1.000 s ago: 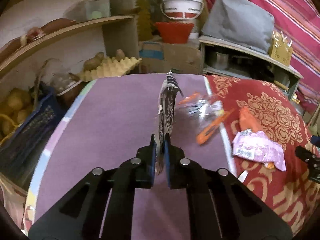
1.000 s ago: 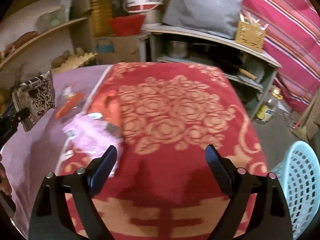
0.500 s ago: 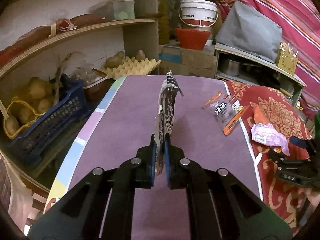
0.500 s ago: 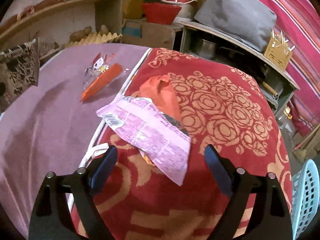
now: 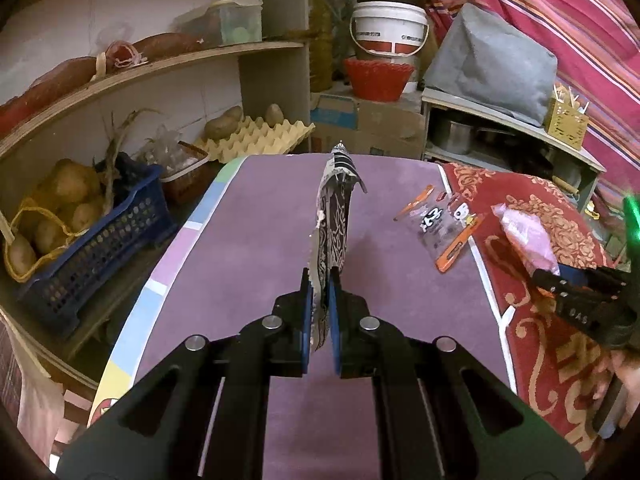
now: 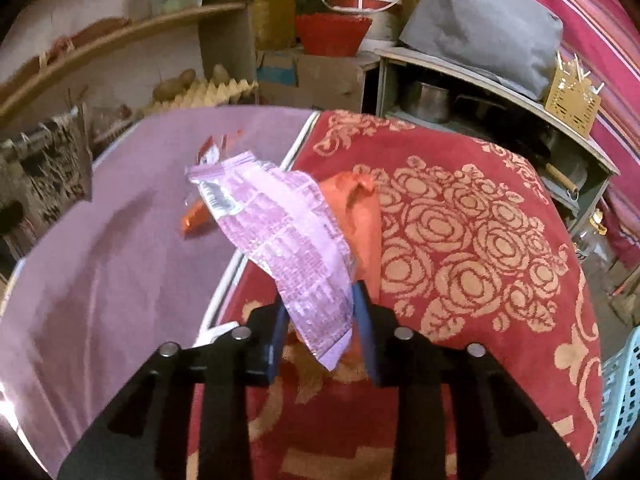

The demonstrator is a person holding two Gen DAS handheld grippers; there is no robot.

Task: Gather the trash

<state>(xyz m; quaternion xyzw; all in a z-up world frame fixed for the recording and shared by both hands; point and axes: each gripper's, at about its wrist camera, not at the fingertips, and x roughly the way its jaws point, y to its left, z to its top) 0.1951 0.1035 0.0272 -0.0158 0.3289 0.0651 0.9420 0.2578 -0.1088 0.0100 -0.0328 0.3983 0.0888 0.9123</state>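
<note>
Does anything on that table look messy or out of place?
Yes. Wrappers litter it: a clear printed packet and an orange wrapper on the purple mat, and a crumpled orange wrapper on the red rose-patterned cloth.

Left gripper (image 5: 320, 314): points forward and downward, jaws nearly together, its 2 blue pads clamped on a dark patterned wrapper (image 5: 334, 224) that stands upright between them.
Right gripper (image 6: 320, 330): tilted steeply downward; jaws have just been closing, and both pads now bear on the lower end of a pink wrapper (image 6: 280, 232).
Right gripper in the left wrist view: enters from the right edge.
Person's hand (image 5: 624, 380): partly visible at the right edge, behind the right gripper.
</note>
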